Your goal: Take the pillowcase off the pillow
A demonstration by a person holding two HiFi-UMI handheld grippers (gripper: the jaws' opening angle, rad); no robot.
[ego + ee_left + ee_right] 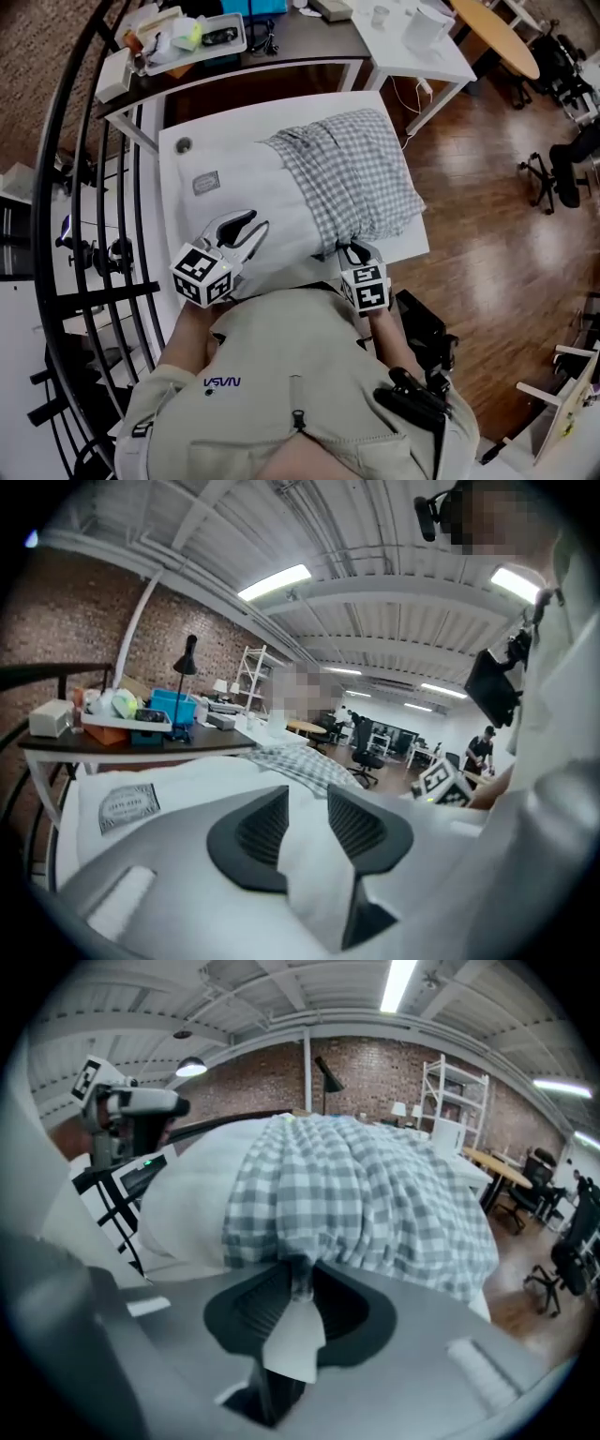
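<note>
Now the checked pillowcase (361,178) covers only the far half of the pillow (246,183), which lies along the white worktop (176,202) with its bare half towards me. My right tongs (298,1290) stand partly open with a bunched pinch of the case's hem between them. The pads don't look to be pressing on it. My left tongs (307,819) are likewise partly open, straddling a ridge of the white pillow at its near end, not clamped.

To do this step well, I judge I should bite firmly before any pull. The left tongs should close on the pillow alone, well clear of the hem, to anchor it. The right tongs should close deep on the checked cloth only, catching no white. Then I would work the hem towards the far end, low and straight along the pillow's length, so the case slides off rather than dragging the whole pillow across the worktop.
</note>
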